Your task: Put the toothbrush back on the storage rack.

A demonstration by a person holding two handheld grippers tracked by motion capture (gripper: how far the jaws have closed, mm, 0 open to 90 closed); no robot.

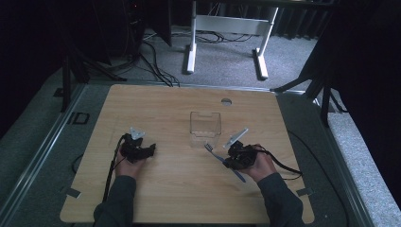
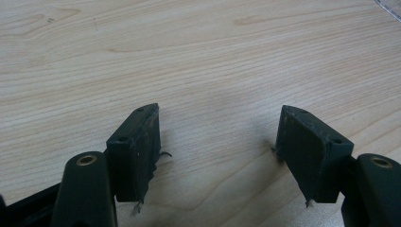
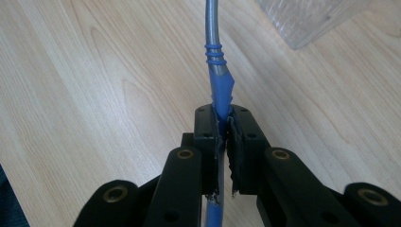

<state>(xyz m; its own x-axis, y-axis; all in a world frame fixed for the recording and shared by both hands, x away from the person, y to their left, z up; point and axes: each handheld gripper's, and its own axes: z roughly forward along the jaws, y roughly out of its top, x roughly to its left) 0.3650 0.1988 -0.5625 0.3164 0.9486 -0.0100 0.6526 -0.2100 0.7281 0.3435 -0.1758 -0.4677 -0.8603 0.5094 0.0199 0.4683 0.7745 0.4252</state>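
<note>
The fork (image 3: pixel 218 71) has a blue plastic handle with three raised blue rings where it meets a grey metal neck; in the right gripper view the neck runs straight up from the jaws and out of the top edge of the frame. In the high view the fork (image 1: pixel 226 162) lies at centre right of the frame, tines toward the upper left and handle end toward the lower right, just below and to the right of a clear plastic container (image 1: pixel 205 127) that stands upright at the centre of the wooden table (image 1: pixel 170 189). The corner of that container (image 3: pixel 307 19) appears at the upper right of the right gripper view. No brand, label or writing can be read on any item. The right gripper (image 3: pixel 223 130) has its jaws pressed together on the blue handle, which passes between the pads. The right hand (image 1: pixel 260 163) holds it at centre right of the high view, forearm entering from the bottom edge. The left gripper (image 2: pixel 220 137) has its jaws spread wide over bare wood, nothing between them. The left hand (image 1: pixel 127 165) holds the left gripper at centre left, well apart from the container.
</note>
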